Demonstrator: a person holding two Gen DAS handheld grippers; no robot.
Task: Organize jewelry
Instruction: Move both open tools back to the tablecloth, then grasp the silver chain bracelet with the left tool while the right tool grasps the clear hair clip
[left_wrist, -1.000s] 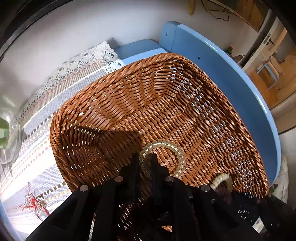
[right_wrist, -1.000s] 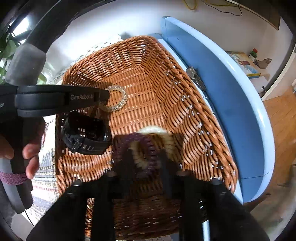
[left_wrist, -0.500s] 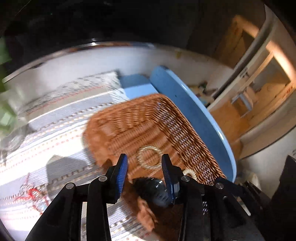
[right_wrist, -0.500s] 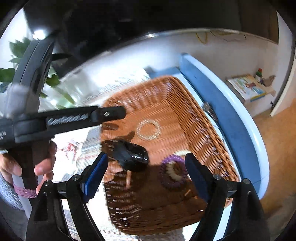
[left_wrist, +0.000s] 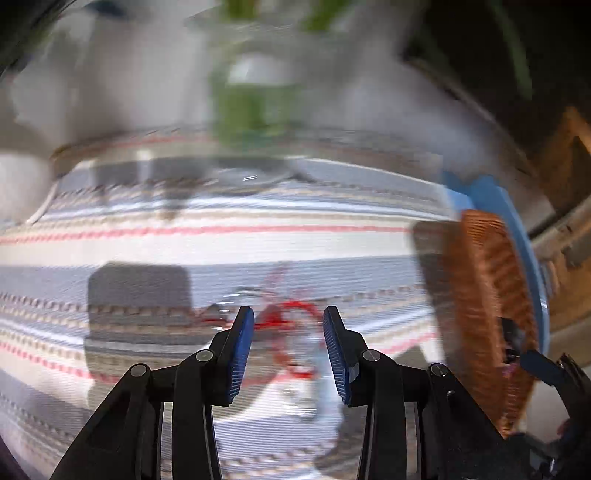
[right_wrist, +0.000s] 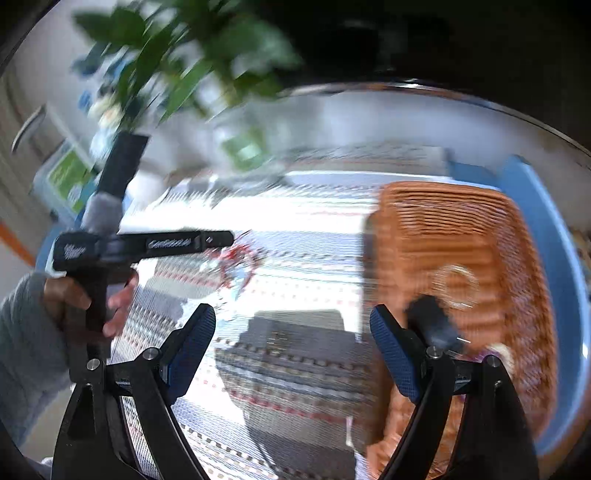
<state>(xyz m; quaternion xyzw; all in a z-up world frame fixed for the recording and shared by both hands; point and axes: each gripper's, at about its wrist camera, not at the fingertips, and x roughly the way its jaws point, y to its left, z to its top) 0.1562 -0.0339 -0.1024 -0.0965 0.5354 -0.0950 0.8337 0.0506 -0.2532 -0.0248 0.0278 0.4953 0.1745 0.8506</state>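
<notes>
Both views are blurred by motion. A red string piece of jewelry (left_wrist: 284, 319) lies on the striped cloth, just ahead of my open, empty left gripper (left_wrist: 288, 332). It also shows in the right wrist view (right_wrist: 236, 264). The brown wicker basket (right_wrist: 480, 229) stands at the right and holds a pale bead bracelet (right_wrist: 456, 286), a black bracelet (right_wrist: 434, 325) and a purple and cream piece (right_wrist: 500, 352). My right gripper (right_wrist: 293, 332) is open wide and empty above the cloth, left of the basket. The left gripper (right_wrist: 221, 238) hovers by the red piece.
The striped tablecloth (left_wrist: 221, 243) covers a blue round table (right_wrist: 561, 258). A glass vase with a green plant (left_wrist: 255, 99) stands at the far side of the cloth. The basket (left_wrist: 484, 295) sits at the right edge in the left wrist view.
Both grippers let go of their pieces in the basket, opened, pulled back and swung left. The left gripper now faces the red string piece on the cloth.
</notes>
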